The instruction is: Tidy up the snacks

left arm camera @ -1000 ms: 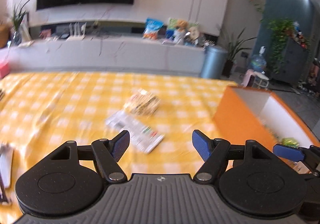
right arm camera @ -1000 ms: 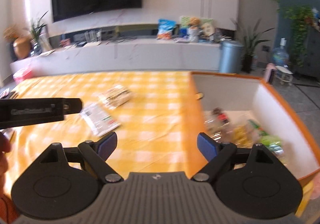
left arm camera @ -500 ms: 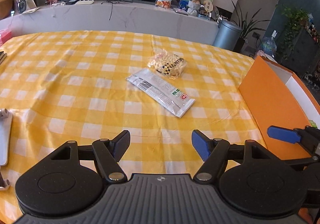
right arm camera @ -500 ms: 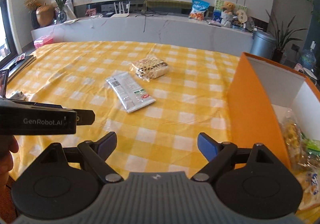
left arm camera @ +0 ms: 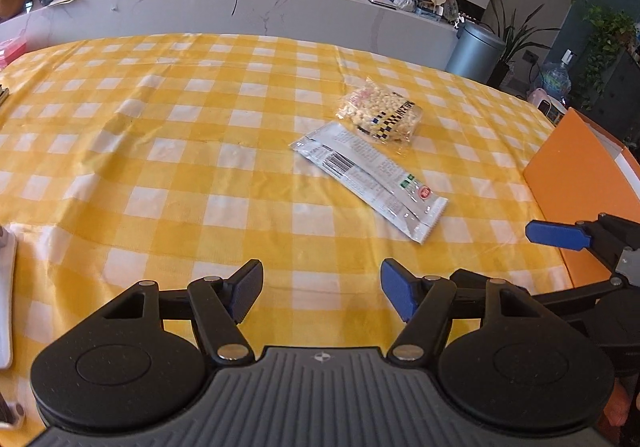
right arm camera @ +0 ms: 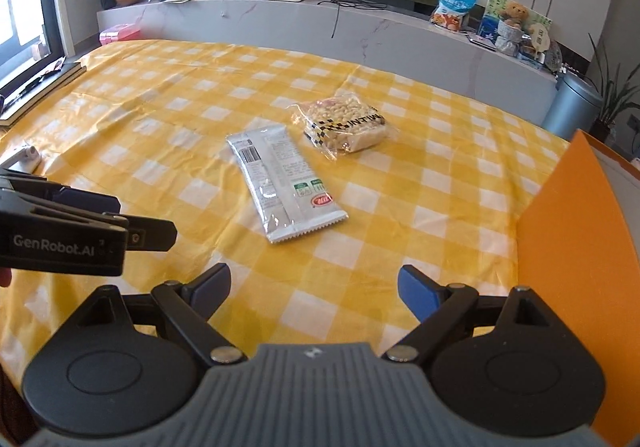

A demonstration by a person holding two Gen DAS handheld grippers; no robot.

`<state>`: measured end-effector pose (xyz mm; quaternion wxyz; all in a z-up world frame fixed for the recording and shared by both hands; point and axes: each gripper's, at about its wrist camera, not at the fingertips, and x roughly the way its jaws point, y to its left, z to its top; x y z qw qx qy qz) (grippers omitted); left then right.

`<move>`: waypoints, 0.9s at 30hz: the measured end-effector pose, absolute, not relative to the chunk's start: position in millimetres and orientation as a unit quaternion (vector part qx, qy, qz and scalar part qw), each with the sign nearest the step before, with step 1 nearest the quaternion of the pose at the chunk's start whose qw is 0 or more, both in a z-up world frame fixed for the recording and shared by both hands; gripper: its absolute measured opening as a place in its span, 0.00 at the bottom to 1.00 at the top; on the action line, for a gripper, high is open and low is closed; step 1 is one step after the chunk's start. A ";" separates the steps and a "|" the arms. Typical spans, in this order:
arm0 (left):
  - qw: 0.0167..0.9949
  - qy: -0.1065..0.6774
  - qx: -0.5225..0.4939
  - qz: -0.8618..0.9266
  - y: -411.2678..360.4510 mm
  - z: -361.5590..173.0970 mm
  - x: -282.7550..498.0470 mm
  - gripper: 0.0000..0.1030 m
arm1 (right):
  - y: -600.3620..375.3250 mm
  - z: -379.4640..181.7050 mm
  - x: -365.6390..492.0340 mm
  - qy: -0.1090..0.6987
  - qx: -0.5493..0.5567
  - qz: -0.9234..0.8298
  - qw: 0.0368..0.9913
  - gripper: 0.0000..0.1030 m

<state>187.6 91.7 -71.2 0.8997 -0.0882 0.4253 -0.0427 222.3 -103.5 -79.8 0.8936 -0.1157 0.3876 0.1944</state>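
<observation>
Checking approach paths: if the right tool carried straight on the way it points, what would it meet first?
Probably bare checked tablecloth just ahead of the open right tool; the silver wrapper lies further along that line, though depth is unclear.

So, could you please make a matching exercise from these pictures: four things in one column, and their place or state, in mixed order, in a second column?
Things:
1. silver packet
2. clear bag of puffed snack
3. orange box
4. right gripper

Places or states:
A. at the right edge of the table
B. open, nothing between its fingers
C. lying flat, barcode side up
D. just beyond the silver packet

Pairs: 1-C, 2-D, 3-A, 4-B
</observation>
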 end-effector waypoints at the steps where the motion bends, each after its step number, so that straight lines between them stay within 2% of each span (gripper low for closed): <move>1: 0.900 0.426 -0.088 -0.043 94.1 -72.2 191.4 0.75 | -102.1 -81.1 227.2 0.387 -0.117 0.198 0.893 0.86; 14: 0.898 0.424 -0.119 -0.022 124.2 -75.9 215.7 0.74 | -75.0 -92.8 283.9 0.361 -0.130 0.256 0.887 0.87; 23: 0.897 0.424 -0.122 -0.015 130.4 -79.8 224.5 0.74 | -59.0 -106.5 312.6 0.363 -0.104 0.267 0.887 0.80; 25: 0.897 0.425 -0.122 -0.015 130.5 -81.3 225.9 0.74 | -54.3 -109.7 317.0 0.365 -0.105 0.269 0.885 0.73; 27: 0.897 0.425 -0.119 -0.013 130.5 -82.7 226.9 0.74 | -51.3 -114.4 320.0 0.371 -0.106 0.268 0.883 0.72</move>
